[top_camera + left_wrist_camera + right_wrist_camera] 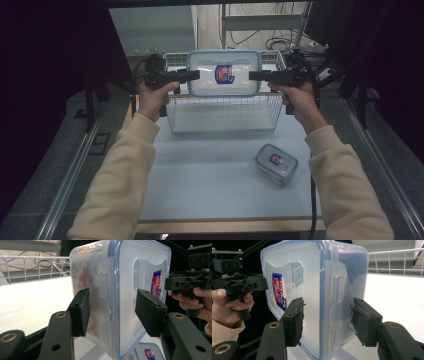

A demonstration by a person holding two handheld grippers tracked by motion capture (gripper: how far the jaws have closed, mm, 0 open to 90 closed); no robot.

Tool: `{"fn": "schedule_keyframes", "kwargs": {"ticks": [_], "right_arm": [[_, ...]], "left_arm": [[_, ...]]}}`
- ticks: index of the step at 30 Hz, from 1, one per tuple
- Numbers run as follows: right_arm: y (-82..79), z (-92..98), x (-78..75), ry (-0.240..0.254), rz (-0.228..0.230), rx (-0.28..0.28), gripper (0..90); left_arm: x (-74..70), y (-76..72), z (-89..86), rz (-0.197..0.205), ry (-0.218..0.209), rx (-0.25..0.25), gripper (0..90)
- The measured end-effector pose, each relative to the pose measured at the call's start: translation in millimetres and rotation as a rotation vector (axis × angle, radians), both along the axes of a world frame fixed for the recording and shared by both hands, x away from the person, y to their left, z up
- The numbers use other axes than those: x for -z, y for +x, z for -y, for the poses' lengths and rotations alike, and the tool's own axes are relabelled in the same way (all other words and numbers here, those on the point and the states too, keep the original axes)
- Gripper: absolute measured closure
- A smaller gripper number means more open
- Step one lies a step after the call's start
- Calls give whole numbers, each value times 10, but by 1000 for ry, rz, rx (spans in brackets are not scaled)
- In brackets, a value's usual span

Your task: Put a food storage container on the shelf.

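Above the wire basket [222, 112], at the far end of the table [210, 175]: large lidded container [223, 73] held aloft, lid facing the high camera, caught at its two short ends between left gripper [192, 75] and right gripper [255, 76]. From the left gripper view, jaws straddling the container's [112, 297] edge by the latch, near pad against the clear wall, far pad a little off the lid, so a loose straddle rather than a firm pinch; cannot tell more. From the right gripper view, both pads pressed against lid and wall of the container [319, 297], clamped on it. Judged by position: lift done, carry to the basket nearly done, lowering and release still to come. Basket looking empty inside, white floor showing, nothing there to block the drop; front rim of wire just below the container, the one edge to clear on the way down. Small lidded container [276, 163] lying on the table near the right forearm, well apart from the basket, probably next in line. Cables and a shelf frame beyond the table, out of the way.
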State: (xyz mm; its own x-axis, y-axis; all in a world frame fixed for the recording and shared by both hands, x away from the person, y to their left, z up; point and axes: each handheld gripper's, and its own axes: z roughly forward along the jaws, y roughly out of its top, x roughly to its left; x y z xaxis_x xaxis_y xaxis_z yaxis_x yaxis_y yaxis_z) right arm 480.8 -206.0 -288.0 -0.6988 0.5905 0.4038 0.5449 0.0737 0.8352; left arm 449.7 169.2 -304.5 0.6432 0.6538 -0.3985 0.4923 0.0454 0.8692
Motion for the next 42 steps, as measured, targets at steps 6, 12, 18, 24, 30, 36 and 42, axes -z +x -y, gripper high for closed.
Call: {"fn": "schedule_keyframes", "kwargs": {"ticks": [6, 12, 18, 24, 30, 36, 42], "right_arm": [[185, 7, 32, -1, -28, 1, 456], [370, 21, 79, -5, -74, 8, 456], [506, 16, 139, 13, -110, 20, 453], [554, 8, 139, 21, -120, 38, 439], [610, -30, 141, 20, -155, 73, 400], [677, -82, 165, 21, -207, 115, 347], [748, -122, 232, 31, -290, 139, 214]], "left_arm": [[41, 181, 3, -20, 5, 1, 471], [118, 347, 19, -46, -16, -3, 470], [178, 441, 22, -63, -27, -13, 467], [171, 479, 29, -88, -31, -21, 462], [181, 552, 70, -118, -55, -53, 435], [254, 665, 63, -173, -120, -68, 388], [310, 740, 69, -187, -105, -92, 369]]}}
